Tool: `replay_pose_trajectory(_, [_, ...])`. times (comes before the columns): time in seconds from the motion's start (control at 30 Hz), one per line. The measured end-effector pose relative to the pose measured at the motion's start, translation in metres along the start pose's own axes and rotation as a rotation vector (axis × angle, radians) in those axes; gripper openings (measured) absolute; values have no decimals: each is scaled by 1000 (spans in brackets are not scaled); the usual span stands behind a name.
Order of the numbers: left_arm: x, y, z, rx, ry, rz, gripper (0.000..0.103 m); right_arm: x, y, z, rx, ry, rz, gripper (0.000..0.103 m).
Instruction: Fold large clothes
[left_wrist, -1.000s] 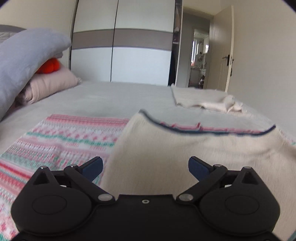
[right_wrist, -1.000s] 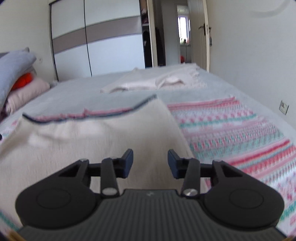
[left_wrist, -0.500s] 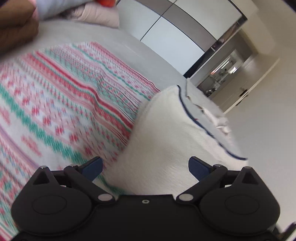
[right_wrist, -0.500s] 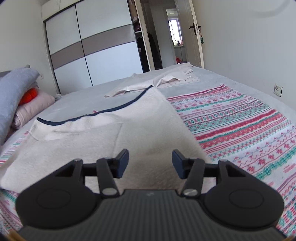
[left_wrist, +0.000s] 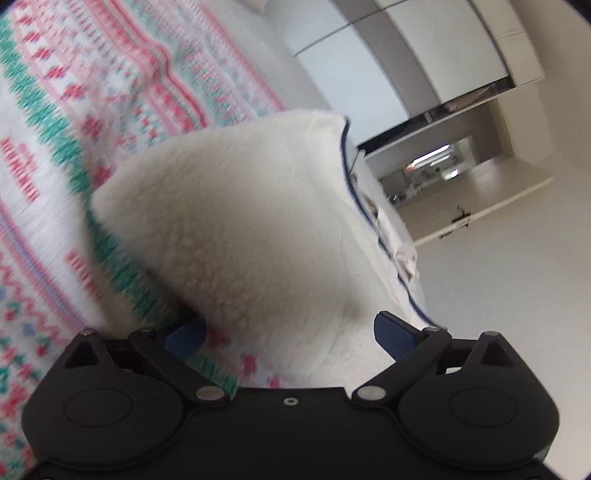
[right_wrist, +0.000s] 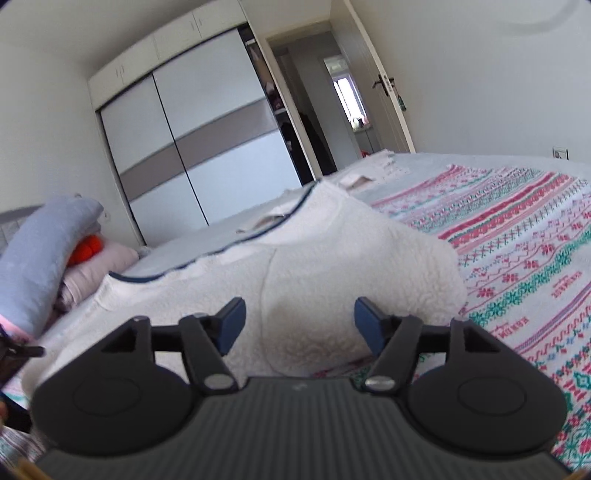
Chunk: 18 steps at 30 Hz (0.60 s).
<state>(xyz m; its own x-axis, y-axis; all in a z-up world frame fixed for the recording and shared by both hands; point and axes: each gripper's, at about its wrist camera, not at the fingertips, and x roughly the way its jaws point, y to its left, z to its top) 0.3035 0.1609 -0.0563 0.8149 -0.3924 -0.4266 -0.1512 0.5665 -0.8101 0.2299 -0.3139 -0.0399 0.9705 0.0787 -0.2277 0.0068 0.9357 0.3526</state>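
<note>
A large blanket lies folded over on the bed, its cream fleece side (left_wrist: 258, 229) up with a dark blue trimmed edge, its pink and green patterned side (left_wrist: 55, 147) spread beneath. My left gripper (left_wrist: 290, 334) is open, tilted, its fingers straddling the near fold of the fleece. In the right wrist view the same fleece (right_wrist: 332, 266) bulges in front of my right gripper (right_wrist: 299, 321), which is open and empty just short of the fold.
Pillows and a grey cushion (right_wrist: 44, 251) are stacked at the head of the bed. A pale garment (right_wrist: 373, 173) lies at the far end. A sliding wardrobe (right_wrist: 199, 147) and an open door (right_wrist: 384, 99) stand beyond the bed.
The left gripper has rolled further sideways and dropped closer to the fleece fold. The right gripper has opened wider and moved down toward the fold. The fleece layer now bulges higher.
</note>
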Motion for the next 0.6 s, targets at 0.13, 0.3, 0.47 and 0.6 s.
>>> replay_pose_trajectory(0.13, [14, -11, -3, -17, -112, 24, 98, 2, 10, -1, -48, 7, -4, 70])
replay_pose_trajectory(0.3, [33, -22, -7, -45, -278, 109, 97, 6, 56, 10, -199, 48, 55, 69])
replay_pose_trajectory(0.47, [40, -24, -15, -38, -393, 217, 67, 39, 109, 24, -224, 135, 149, 45])
replay_pose_trajectory(0.6, [37, -24, -15, 26, -405, 203, 52, 81, 122, 16, -139, 214, 230, 14])
